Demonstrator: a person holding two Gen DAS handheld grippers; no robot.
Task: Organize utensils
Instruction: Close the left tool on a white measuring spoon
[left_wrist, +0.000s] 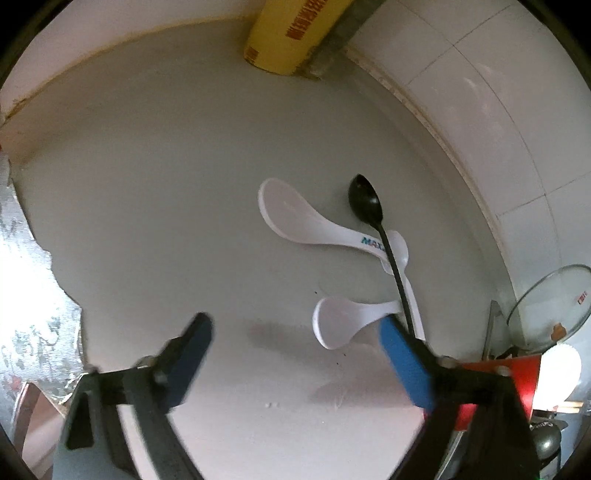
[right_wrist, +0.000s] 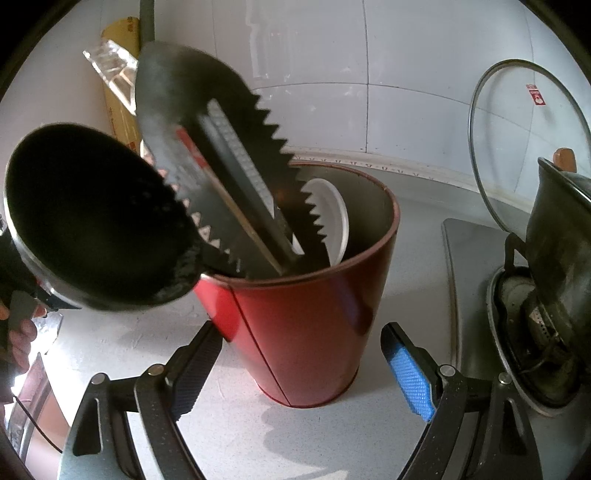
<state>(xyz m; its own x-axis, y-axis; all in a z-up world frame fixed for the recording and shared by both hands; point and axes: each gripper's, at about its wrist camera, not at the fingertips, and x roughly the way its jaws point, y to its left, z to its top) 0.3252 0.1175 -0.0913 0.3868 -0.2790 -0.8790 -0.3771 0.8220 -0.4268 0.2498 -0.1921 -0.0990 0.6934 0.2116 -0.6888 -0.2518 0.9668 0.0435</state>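
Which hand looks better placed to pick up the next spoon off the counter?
The left. Its open tongs hover right over the loose white spoons and the black spoon. The right tongs, also open, face the red holder, with no loose spoon in its view.

Grey counter (left_wrist: 147, 221): two white paddles (left_wrist: 295, 218) (left_wrist: 340, 321), black spoon (left_wrist: 365, 201), red holder (right_wrist: 306, 332).

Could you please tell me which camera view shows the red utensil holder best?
The right wrist view: the red utensil holder stands whole at centre, between the open fingers of the right tool, with utensils inside. The left wrist view shows only a red sliver behind the left tool.
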